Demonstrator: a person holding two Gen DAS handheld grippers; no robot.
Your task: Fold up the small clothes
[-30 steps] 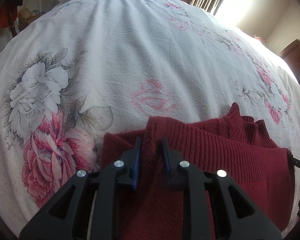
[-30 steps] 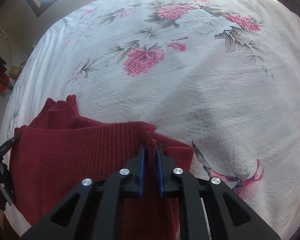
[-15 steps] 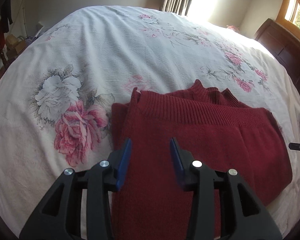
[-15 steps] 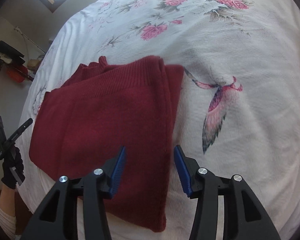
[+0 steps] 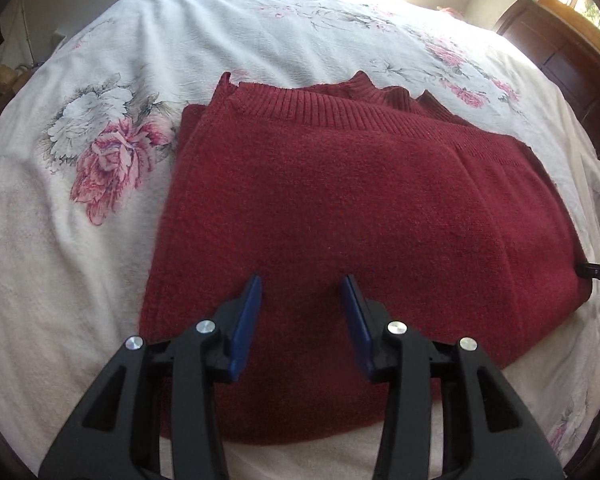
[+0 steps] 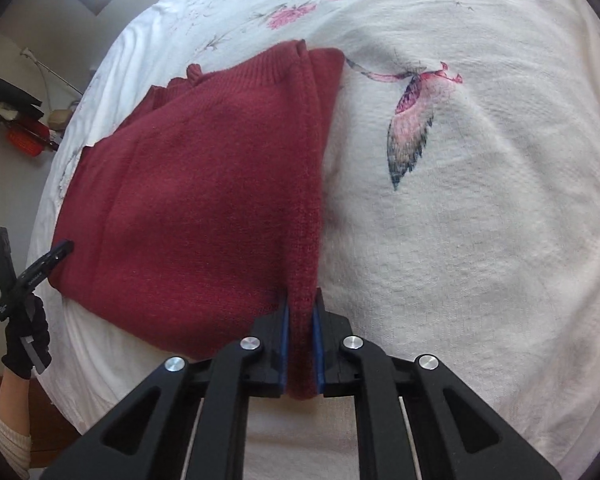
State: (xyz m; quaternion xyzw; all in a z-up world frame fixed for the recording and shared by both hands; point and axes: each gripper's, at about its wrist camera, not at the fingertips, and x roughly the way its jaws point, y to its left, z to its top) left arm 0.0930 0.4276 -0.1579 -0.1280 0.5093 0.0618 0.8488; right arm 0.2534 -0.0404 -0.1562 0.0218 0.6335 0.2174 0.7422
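The right gripper [image 6: 300, 344] pinches the sweater's [image 6: 204, 184] thick near-right edge between its blue pads; the left gripper [image 5: 302, 320] hovers spread and empty over the near hem. The red sweater lies folded in 1 rectangle on the bedspread [image 6: 480, 240], ribbed band at the far side. Judged from this, most folding is done; perhaps 1 fold remains. Fuzzy knit on white, textured floral cotton.

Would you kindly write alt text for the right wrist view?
The right tongs are shut on the near right edge of a folded dark red sweater lying on a floral white bedspread. At far left, a gloved hand holds the other tongs.
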